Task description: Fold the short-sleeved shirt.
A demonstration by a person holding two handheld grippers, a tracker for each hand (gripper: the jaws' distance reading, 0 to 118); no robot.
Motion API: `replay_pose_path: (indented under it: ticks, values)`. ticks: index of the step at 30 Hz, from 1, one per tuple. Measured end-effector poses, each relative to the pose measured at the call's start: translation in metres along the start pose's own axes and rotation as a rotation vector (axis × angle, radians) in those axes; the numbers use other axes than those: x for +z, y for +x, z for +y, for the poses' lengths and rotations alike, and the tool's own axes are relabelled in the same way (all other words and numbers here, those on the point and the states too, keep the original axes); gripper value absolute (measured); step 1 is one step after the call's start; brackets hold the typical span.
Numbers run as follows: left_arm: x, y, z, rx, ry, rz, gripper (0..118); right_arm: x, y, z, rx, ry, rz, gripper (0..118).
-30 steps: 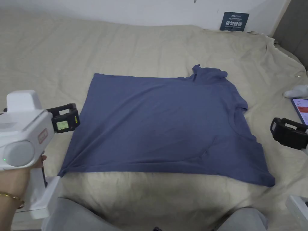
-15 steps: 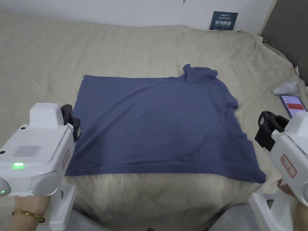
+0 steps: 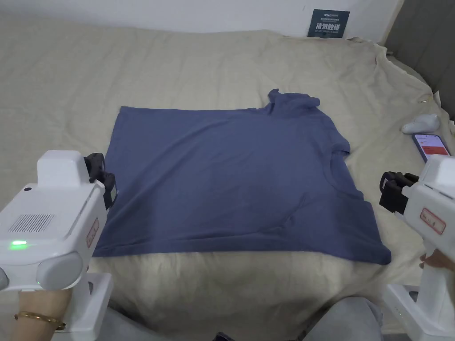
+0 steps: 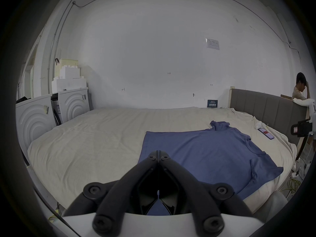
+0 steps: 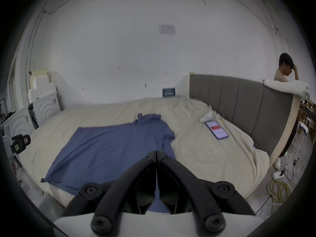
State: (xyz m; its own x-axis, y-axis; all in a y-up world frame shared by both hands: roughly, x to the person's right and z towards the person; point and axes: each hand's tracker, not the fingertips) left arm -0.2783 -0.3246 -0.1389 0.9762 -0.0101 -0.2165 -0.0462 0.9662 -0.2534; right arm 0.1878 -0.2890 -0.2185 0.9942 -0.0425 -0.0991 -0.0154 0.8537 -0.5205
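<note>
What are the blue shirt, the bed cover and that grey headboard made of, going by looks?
Shirt: soft, matte knit, likely cotton jersey; it lies limp with shallow wrinkles. Bed cover: matte beige woven cloth, perhaps cotton or linen; fine creases all over. Headboard: grey padded upholstery in stitched vertical panels, fabric or faux leather, hard to tell, with a pale wood-like edge.

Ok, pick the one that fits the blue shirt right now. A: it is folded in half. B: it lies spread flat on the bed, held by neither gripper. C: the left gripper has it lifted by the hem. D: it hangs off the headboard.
B: the blue shirt lies spread flat on the bed, with the left gripper and right gripper both shut on nothing above it.
</note>
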Motion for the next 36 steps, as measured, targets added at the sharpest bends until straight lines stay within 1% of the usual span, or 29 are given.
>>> replay_pose_path:
  ticks: [2, 3, 4, 6, 7, 8, 10, 12, 14, 16, 17, 18, 19, 21, 22, 23, 24, 25, 26, 28, 29, 30, 31, 32, 33, 35, 36]
  values:
    - [-0.001, -0.001, 0.000, 0.005, -0.006, -0.002, 0, -0.012, 0.009, 0.003, 0.005, -0.079, 0.012, 1]
    - [-0.002, -0.001, -0.001, 0.005, -0.008, -0.001, 0, -0.020, 0.014, 0.004, 0.003, -0.138, -0.006, 14]
    - [-0.002, -0.001, -0.002, 0.003, -0.010, -0.001, 0, -0.028, 0.019, 0.002, -0.003, -0.186, 0.002, 39]
    - [-0.001, 0.000, -0.002, 0.000, -0.015, 0.000, 0, -0.043, 0.024, -0.006, -0.016, -0.292, -0.013, 100]
    - [0.000, 0.000, -0.003, -0.001, -0.017, 0.001, 0, -0.049, 0.027, -0.011, -0.024, -0.323, -0.025, 112]
    - [0.000, 0.000, -0.004, -0.002, -0.019, 0.000, 0, -0.054, 0.030, -0.017, -0.025, -0.354, -0.037, 115]
    - [0.001, 0.002, -0.004, -0.003, -0.027, 0.001, 0, -0.065, 0.033, -0.033, -0.008, -0.422, -0.046, 115]
    - [0.000, 0.004, -0.005, -0.004, -0.037, 0.002, 0, -0.076, 0.034, -0.048, -0.001, -0.484, -0.080, 115]
    - [0.000, 0.004, -0.006, -0.003, -0.044, -0.001, 0, -0.081, 0.033, -0.064, -0.004, -0.500, -0.109, 115]
    - [0.000, 0.006, -0.006, -0.011, -0.049, 0.000, 0, -0.086, 0.033, -0.073, -0.007, -0.513, -0.112, 111]
    - [-0.001, 0.006, -0.006, -0.015, -0.052, 0.001, 0, -0.087, 0.032, -0.078, -0.009, -0.518, -0.111, 105]
    - [-0.001, 0.006, -0.006, -0.015, -0.055, 0.000, 0, -0.088, 0.032, -0.081, -0.012, -0.519, -0.112, 90]
    - [-0.001, 0.006, -0.006, -0.015, -0.058, 0.001, 0, -0.088, 0.030, -0.084, -0.015, -0.515, -0.114, 72]
    - [-0.002, 0.007, -0.007, -0.014, -0.066, 0.005, 0, -0.087, 0.030, -0.087, -0.026, -0.500, -0.111, 24]
    - [-0.002, 0.007, -0.007, -0.014, -0.070, 0.007, 0, -0.088, 0.030, -0.088, -0.032, -0.496, -0.108, 11]
    - [-0.003, 0.007, -0.008, -0.016, -0.074, 0.008, 0, -0.088, 0.031, -0.088, -0.050, -0.489, -0.086, 5]
    - [-0.003, 0.008, -0.008, -0.019, -0.081, 0.011, 0, -0.087, 0.031, -0.087, -0.071, -0.481, -0.066, 4]
    - [-0.003, 0.008, -0.008, -0.022, -0.087, 0.012, 0, -0.086, 0.033, -0.086, -0.073, -0.483, -0.072, 4]
    - [-0.004, 0.008, -0.007, -0.021, -0.101, 0.017, 0, -0.085, 0.035, -0.083, -0.071, -0.480, -0.066, 4]
    - [-0.009, 0.007, -0.004, -0.015, -0.158, 0.078, 0, -0.082, 0.036, -0.079, -0.057, -0.474, -0.060, 4]
    - [-0.012, 0.005, -0.003, -0.008, -0.188, 0.078, 1, -0.080, 0.038, -0.077, -0.051, -0.470, -0.057, 4]
    - [-0.018, -0.003, -0.003, 0.014, -0.217, 0.064, 11, -0.078, 0.038, -0.074, -0.049, -0.462, -0.052, 4]
    - [-0.022, -0.009, -0.001, 0.056, -0.248, 0.045, 24, -0.075, 0.038, -0.071, -0.045, -0.452, -0.049, 4]
    - [-0.026, -0.015, 0.002, 0.094, -0.294, 0.031, 43, -0.073, 0.038, -0.068, -0.037, -0.443, -0.047, 4]
    - [-0.031, -0.021, 0.004, 0.120, -0.331, 0.022, 72, -0.071, 0.037, -0.065, -0.031, -0.434, -0.044, 4]
    - [-0.037, -0.027, 0.005, 0.114, -0.414, 0.041, 99, -0.068, 0.035, -0.059, -0.020, -0.424, -0.041, 4]
    - [-0.040, -0.030, 0.002, 0.093, -0.431, 0.062, 110, -0.067, 0.035, -0.057, -0.017, -0.418, -0.040, 4]
